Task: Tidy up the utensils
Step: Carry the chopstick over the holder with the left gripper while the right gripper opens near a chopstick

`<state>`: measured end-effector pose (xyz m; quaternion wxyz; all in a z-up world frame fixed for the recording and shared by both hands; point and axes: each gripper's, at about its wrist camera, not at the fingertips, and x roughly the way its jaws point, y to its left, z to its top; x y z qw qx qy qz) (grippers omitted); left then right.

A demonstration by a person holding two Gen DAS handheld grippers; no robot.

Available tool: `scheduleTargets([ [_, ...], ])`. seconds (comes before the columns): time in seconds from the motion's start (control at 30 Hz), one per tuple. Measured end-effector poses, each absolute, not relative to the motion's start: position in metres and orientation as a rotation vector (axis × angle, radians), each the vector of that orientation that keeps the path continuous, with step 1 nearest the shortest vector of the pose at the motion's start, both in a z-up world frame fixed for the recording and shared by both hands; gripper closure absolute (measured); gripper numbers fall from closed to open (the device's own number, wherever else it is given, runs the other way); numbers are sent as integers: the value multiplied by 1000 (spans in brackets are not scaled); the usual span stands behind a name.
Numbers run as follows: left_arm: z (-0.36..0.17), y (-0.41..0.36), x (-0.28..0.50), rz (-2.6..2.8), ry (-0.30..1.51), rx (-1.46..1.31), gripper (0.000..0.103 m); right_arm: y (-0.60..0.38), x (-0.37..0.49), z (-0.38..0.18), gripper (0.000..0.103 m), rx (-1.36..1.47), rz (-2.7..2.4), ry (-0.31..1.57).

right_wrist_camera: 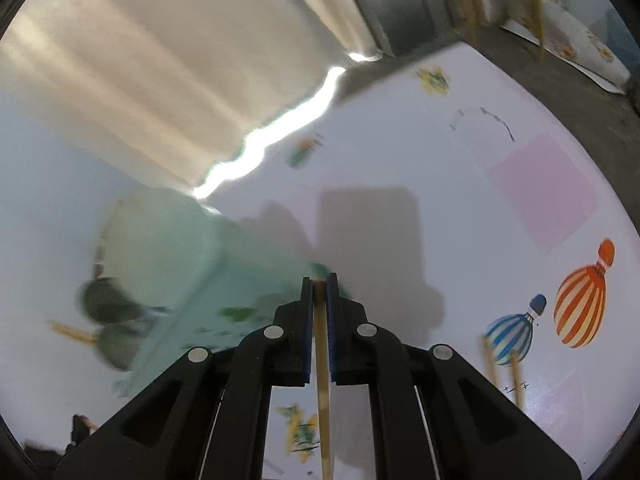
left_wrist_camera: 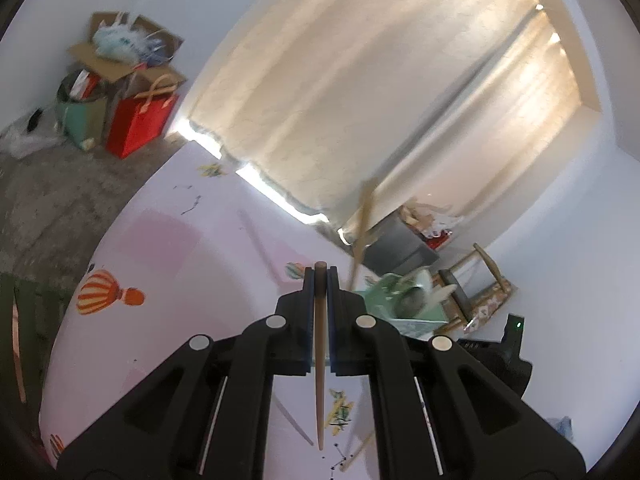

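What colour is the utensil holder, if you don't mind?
Pale mint green utensil holder, best in the right wrist view.

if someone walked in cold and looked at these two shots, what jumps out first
Each tool is shut on a wooden chopstick: the left tool pinches a brown chopstick at centre frame, and the right tool pinches a paler chopstick. Next comes the white tablecloth with its orange striped balloon at the right in the right wrist view. A blurred green holder with dark-headed utensils sits to the left of the right tool.

Probably home: curtains point(left_wrist_camera: 360, 92), chair point(left_wrist_camera: 476, 292)
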<state>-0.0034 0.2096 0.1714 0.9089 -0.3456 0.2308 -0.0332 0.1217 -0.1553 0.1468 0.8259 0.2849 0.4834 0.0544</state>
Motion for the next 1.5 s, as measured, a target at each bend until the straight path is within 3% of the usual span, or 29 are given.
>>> scheduleTargets([
  [0.57, 292, 154, -21, -263, 183, -525, 99, -216, 50, 310, 100, 613, 407, 677],
  [0.83, 313, 148, -16, -237, 138, -487, 99, -211, 43, 334, 100, 551, 473, 631],
  [1.1, 288, 144, -17, -253, 203, -495, 99, -288, 38, 246, 96, 740, 283, 840],
  [1.17, 281, 146, -13, -257, 229, -513, 99, -318, 33, 201, 88, 817, 184, 924],
  [1.2, 278, 147, -10, -259, 242, -525, 99, -326, 32, 185, 80, 821, 135, 961],
  [1.37, 267, 145, 3, -253, 283, -528, 99, -371, 39, 101, 74, 860, -124, 1101],
  [1.43, 264, 143, 5, -254, 295, -529, 99, -380, 48, 86, 63, 850, -191, 1130],
  [1.5, 262, 141, 8, -252, 302, -524, 99, -385, 56, 77, 60, 894, -188, 1129],
])
